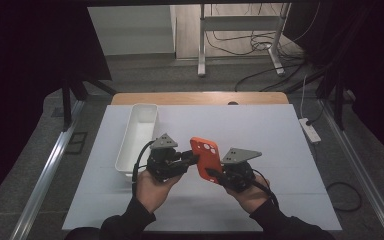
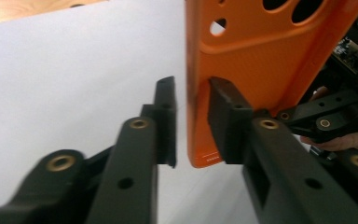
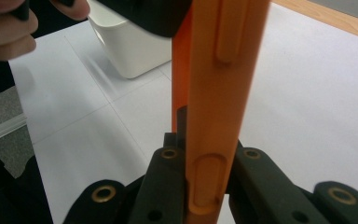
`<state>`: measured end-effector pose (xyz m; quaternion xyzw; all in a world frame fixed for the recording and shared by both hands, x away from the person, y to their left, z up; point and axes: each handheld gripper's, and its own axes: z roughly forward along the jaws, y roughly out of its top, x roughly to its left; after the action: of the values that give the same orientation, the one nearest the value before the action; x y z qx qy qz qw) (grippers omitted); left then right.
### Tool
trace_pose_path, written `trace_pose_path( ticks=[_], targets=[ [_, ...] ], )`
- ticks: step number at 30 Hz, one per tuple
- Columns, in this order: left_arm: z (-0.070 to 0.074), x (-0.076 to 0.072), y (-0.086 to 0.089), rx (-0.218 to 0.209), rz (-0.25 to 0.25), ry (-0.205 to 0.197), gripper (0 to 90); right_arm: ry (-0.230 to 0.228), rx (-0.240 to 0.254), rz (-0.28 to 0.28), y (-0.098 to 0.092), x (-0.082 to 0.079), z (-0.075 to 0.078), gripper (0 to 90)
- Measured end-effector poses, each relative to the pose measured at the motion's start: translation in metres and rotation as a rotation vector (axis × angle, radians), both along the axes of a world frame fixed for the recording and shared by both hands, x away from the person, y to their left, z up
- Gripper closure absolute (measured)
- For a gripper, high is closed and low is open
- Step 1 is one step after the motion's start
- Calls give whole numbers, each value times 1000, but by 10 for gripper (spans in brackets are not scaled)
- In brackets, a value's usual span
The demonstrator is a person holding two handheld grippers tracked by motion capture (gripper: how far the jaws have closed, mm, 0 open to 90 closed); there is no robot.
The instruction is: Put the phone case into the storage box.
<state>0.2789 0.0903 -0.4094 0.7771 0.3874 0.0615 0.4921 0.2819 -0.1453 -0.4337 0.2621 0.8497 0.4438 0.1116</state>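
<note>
Case stood upright above the sheet in the high view, between both grippers. In the left gripper view, one pad touched it, the other stood clear, so the left gripper was slightly open. In the right gripper view, the right gripper clamped its edge; it should hold firm.

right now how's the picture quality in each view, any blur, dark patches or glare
High view: sharp and evenly lit over the white table, with the surroundings falling into near black at both sides. Left gripper view: the orange phone case is fairly crisp, while the near parts of the black jaws at the bottom blur. Right gripper view: the case edge is in focus, the white bin behind is soft; no strong glare.
</note>
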Motion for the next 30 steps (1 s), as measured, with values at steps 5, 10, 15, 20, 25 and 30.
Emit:
trace_pose_path(
  ticks=[5, 10, 15, 20, 25, 30],
  targets=[
    [0, 0, 0, -5, -4, 11, 844, 2, -2, 2, 0, 1, 0, 855],
    [-1, 0, 2, -45, 11, 45, 890, 8, -5, 3, 0, 2, -2, 843],
    [-2, -1, -1, -36, 34, 45, 894, 31, 19, 12, 1, 3, -4, 780],
    [-7, 0, -3, -34, 58, 64, 895, 31, 43, 6, 1, 3, -3, 588],
    [-7, 0, -5, -25, 67, 65, 895, 13, 37, 18, 4, 2, -3, 489],
    [-8, 1, -2, -4, 89, 57, 895, -6, 29, 12, 6, 0, -2, 419]
  ],
)
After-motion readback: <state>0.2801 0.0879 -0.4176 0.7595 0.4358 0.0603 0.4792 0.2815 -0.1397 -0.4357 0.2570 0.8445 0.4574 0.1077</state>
